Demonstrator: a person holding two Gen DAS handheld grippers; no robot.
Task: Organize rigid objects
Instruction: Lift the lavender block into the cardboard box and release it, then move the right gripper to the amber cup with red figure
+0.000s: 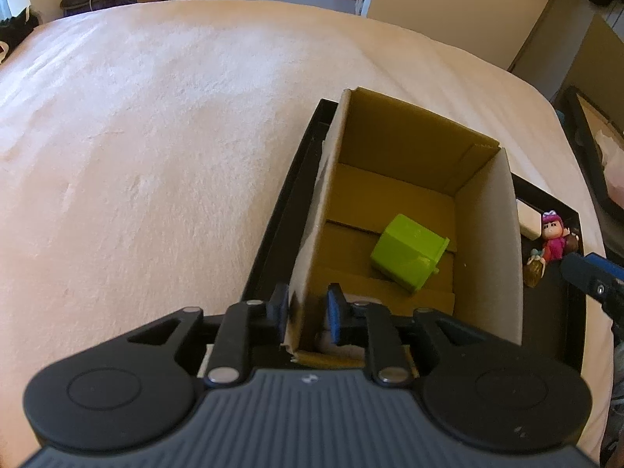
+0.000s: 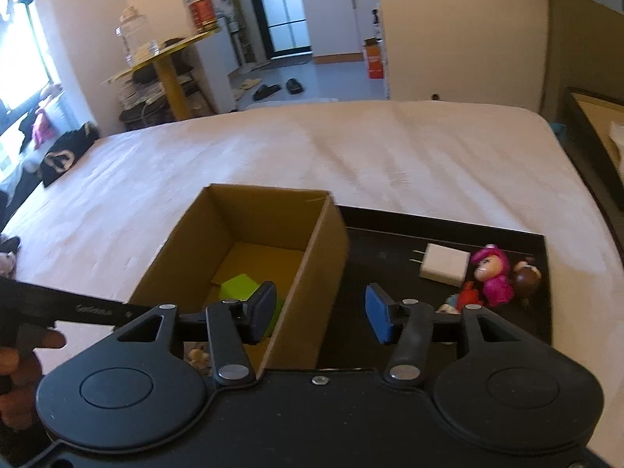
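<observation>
Cardboard box [image 1: 397,210] straight ahead of both claws, resting in black tray [image 1: 273,241]. Green block [image 1: 407,255] lying inside, beyond left gripper [image 1: 308,316], whose pads straddle near box wall with slight gaps, not pinching. Right gripper [image 2: 319,314] parted, empty, straddling box's right wall. White charger [image 2: 444,265] and pink figurine [image 2: 491,275] ahead-right of it on tray.

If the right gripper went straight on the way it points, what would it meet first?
Probably the cardboard box's near right wall; the right gripper, fingers apart, straddles it, with the black tray beyond. Depth is uncertain.
</observation>
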